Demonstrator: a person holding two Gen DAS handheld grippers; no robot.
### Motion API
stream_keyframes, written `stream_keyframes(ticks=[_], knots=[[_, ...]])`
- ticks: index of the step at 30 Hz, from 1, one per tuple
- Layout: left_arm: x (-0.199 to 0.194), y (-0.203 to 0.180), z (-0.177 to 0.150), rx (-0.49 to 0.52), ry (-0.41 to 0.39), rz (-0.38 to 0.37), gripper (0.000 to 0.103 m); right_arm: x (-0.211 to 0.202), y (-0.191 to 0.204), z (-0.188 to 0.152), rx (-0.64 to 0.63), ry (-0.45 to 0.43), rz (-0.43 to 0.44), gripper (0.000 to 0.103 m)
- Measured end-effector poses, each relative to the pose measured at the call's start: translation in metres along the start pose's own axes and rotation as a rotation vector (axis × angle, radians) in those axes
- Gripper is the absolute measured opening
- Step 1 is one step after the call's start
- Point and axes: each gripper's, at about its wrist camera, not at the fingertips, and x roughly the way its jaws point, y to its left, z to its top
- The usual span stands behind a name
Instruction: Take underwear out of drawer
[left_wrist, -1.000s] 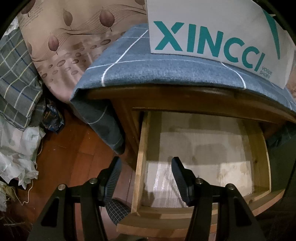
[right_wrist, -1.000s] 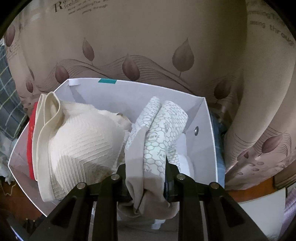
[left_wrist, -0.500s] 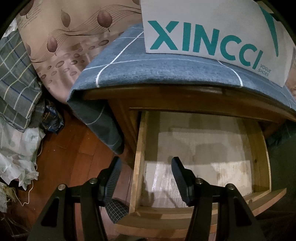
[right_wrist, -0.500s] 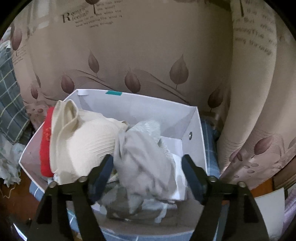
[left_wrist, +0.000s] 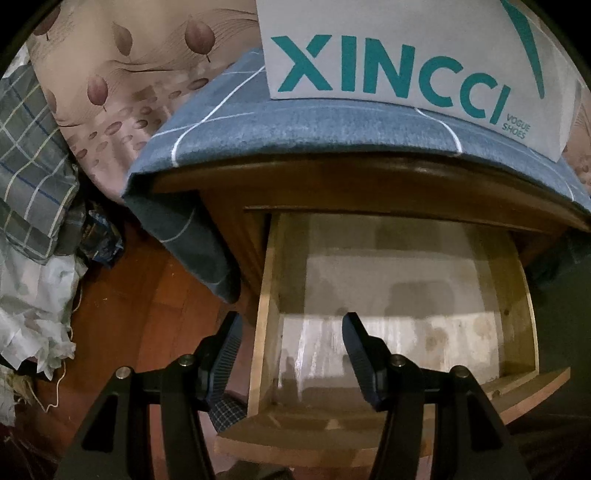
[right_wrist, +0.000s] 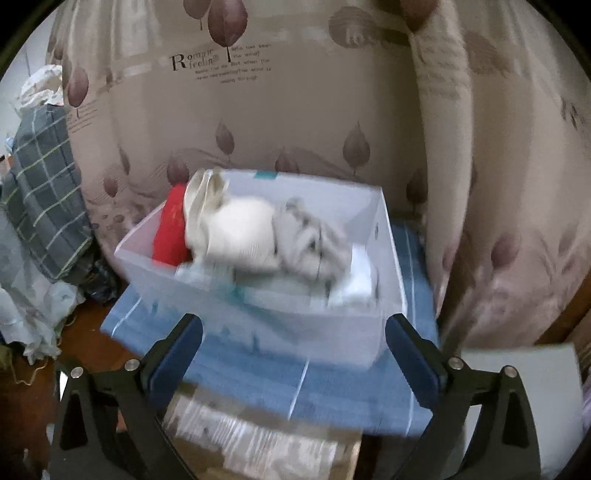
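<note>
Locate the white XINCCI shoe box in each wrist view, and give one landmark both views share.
Left wrist: the white shoe box fills the top right, printed side facing the camera.
Right wrist: the box sits at centre, open top full of underwear.
Shared landmark: the blue checked cloth under the box.

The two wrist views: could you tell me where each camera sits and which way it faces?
Left wrist: on the left gripper, angled steeply down into the open drawer, which looks bare; only its two fingers show, holding nothing.
Right wrist: on the right gripper, angled down at the box of underwear before a curtain; its fingers show, jaws opening, nothing between them.
Shared: the box, the blue cloth under it, and the drawer.
</note>
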Motion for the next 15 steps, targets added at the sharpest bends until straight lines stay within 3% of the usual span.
stream_keyframes(ticks=[8, 15], knots=[[-0.010, -0.005, -0.006, 0.009, -0.019, 0.030, 0.057, 0.016, 0.000, -0.119, 0.062, 0.037, -0.072, 0.101], [-0.015, -0.010, -0.018, 0.023, -0.018, 0.044, 0.057, 0.044, 0.003, -0.160, 0.065, 0.131, -0.056, 0.101]])
